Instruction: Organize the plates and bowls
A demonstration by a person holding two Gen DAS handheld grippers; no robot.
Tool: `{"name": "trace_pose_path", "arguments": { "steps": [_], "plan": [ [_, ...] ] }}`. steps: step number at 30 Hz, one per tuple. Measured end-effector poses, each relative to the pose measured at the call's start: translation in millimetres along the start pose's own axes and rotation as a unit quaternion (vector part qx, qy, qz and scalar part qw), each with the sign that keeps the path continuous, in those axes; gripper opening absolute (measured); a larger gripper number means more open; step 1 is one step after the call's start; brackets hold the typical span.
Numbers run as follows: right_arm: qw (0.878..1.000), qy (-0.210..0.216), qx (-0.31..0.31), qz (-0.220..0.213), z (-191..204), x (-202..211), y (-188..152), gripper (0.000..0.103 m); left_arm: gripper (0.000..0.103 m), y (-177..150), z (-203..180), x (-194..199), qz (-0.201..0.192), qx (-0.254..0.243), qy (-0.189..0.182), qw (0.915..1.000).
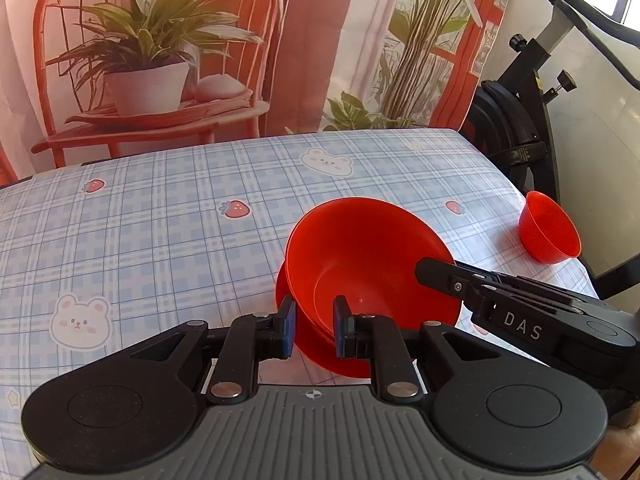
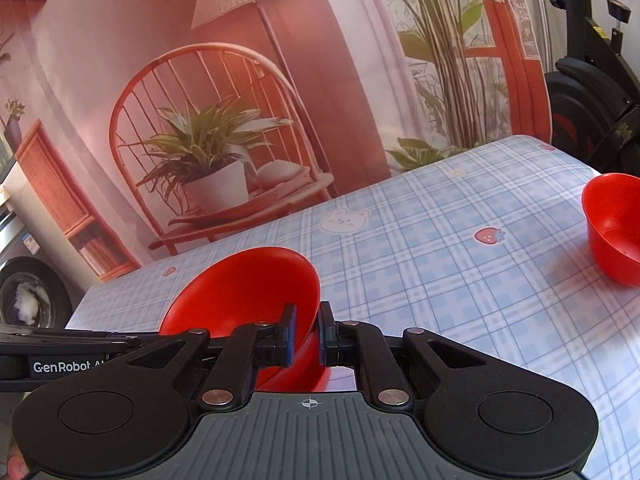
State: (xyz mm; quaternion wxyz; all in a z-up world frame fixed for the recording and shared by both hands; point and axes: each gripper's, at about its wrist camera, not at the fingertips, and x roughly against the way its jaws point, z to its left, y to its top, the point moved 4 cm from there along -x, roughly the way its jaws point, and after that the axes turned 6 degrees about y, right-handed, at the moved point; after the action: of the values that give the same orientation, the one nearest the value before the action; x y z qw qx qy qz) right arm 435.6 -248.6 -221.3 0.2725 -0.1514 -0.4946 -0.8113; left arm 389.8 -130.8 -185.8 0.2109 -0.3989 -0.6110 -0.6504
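Note:
A large red bowl [image 1: 360, 256] hangs tilted over the checked tablecloth [image 1: 160, 220], nested in a second red dish [image 1: 344, 364] whose edge shows below it. My left gripper [image 1: 315, 330] is shut on their near rims, one pad outside and one inside. My right gripper [image 1: 422, 270] comes in from the right and pinches the bowl's right rim. In the right wrist view the same bowl [image 2: 240, 288] sits in my right gripper [image 2: 307, 334], which is shut on its rim. A small red bowl [image 1: 550, 228] [image 2: 612, 232] stands upright near the table's right edge.
A printed backdrop [image 1: 200, 40] of a chair and plants hangs behind the table. A black exercise bike [image 1: 520, 120] stands off the table's right corner. A washing machine [image 2: 32, 292] is at the far left of the right wrist view.

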Motion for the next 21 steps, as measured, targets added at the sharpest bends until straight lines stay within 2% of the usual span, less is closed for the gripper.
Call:
{"name": "trace_pose_path", "arguments": {
  "steps": [13,16,18,21],
  "plan": [
    [1.000,-0.014,0.019,0.011,6.4,-8.9,-10.4,0.010,0.020,-11.1,2.4,-5.6,-0.002,-0.009,0.007,0.9999],
    [1.000,-0.014,0.020,0.009,5.8,-8.4,-11.2,0.010,0.025,-10.3,1.2,-8.4,0.001,-0.018,0.013,0.9997],
    [1.000,-0.013,0.021,0.009,5.4,-7.7,-11.4,0.010,0.036,-9.9,1.1,-10.4,0.005,-0.019,0.018,0.9996],
    [1.000,-0.011,0.027,0.005,6.3,-4.9,-9.9,0.013,0.039,-8.0,3.5,-10.1,0.004,-0.014,0.031,0.9994]
  ]
}}
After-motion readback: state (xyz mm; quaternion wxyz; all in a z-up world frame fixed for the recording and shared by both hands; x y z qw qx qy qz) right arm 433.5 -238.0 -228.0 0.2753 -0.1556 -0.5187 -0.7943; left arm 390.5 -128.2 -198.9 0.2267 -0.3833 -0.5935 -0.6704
